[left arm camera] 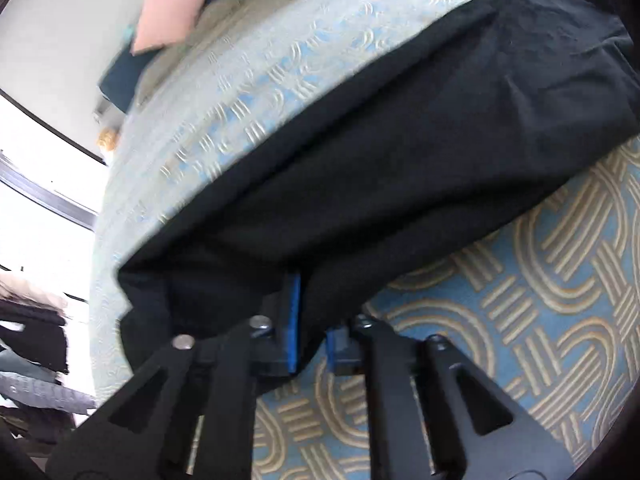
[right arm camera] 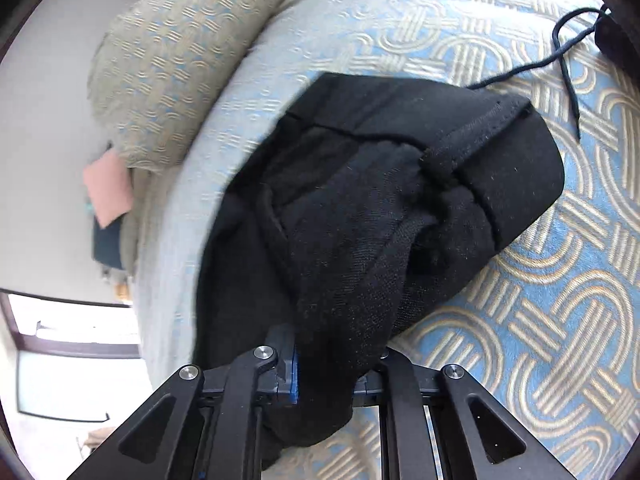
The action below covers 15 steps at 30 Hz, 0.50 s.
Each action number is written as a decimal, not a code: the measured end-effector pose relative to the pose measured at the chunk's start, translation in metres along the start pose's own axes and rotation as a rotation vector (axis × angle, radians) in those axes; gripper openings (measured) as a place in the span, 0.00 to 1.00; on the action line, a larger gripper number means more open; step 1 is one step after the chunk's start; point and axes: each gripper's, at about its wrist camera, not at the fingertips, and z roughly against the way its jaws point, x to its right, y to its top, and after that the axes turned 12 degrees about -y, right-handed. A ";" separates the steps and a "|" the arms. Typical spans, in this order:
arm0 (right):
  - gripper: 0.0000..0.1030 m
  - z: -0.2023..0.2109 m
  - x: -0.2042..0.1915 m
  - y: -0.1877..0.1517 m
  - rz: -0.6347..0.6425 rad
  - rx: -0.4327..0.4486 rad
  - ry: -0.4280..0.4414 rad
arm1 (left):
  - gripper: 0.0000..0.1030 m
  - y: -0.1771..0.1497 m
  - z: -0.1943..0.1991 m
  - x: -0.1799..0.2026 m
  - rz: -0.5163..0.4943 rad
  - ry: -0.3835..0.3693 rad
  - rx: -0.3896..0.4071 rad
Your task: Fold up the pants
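Note:
Black pants (left arm camera: 400, 152) lie stretched across a bed with a blue and beige patterned cover (left arm camera: 540, 300). In the left wrist view my left gripper (left arm camera: 310, 328) is shut on the near edge of the pants, the cloth pinched between its blue pads (left arm camera: 294, 312). The right wrist view shows the waistband end of the pants (right arm camera: 400, 200), bunched up, with a drawstring (right arm camera: 560, 52) trailing over the cover (right arm camera: 540, 320). My right gripper (right arm camera: 326, 380) is shut on a thick fold of that cloth, which hides the right pad.
A patterned pillow (right arm camera: 180, 60) and a pink cushion (left arm camera: 172, 12) sit at the far end of the bed. A stack of folded clothes (left arm camera: 32, 340) is off the bed at the left, by bright windows (right arm camera: 72, 360).

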 end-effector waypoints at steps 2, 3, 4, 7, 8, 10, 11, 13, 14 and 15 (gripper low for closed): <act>0.13 0.015 -0.005 -0.001 0.034 0.009 0.006 | 0.08 -0.007 0.014 0.000 -0.006 -0.013 0.019; 0.13 0.022 -0.007 -0.001 0.054 0.017 0.008 | 0.09 -0.010 0.022 -0.003 -0.003 -0.028 0.031; 0.13 0.033 -0.012 -0.002 0.082 0.026 0.010 | 0.09 -0.015 0.033 -0.008 0.002 -0.055 0.046; 0.13 0.052 -0.026 -0.007 0.121 0.033 0.002 | 0.09 -0.026 0.056 -0.014 0.007 -0.094 0.064; 0.13 0.058 -0.023 -0.010 0.131 0.032 0.002 | 0.09 -0.032 0.065 -0.015 0.002 -0.098 0.072; 0.13 0.070 -0.021 -0.024 0.162 0.035 -0.010 | 0.09 -0.046 0.079 -0.012 -0.006 -0.109 0.080; 0.13 0.077 -0.020 -0.030 0.186 0.041 -0.021 | 0.09 -0.057 0.088 -0.008 -0.016 -0.119 0.085; 0.13 0.091 -0.007 -0.049 0.228 0.040 -0.040 | 0.09 -0.076 0.100 -0.003 -0.029 -0.138 0.086; 0.13 0.102 0.008 -0.063 0.236 0.034 -0.041 | 0.09 -0.088 0.108 0.003 -0.031 -0.155 0.083; 0.13 0.109 0.022 -0.072 0.245 0.027 -0.044 | 0.09 -0.100 0.116 0.014 -0.036 -0.167 0.083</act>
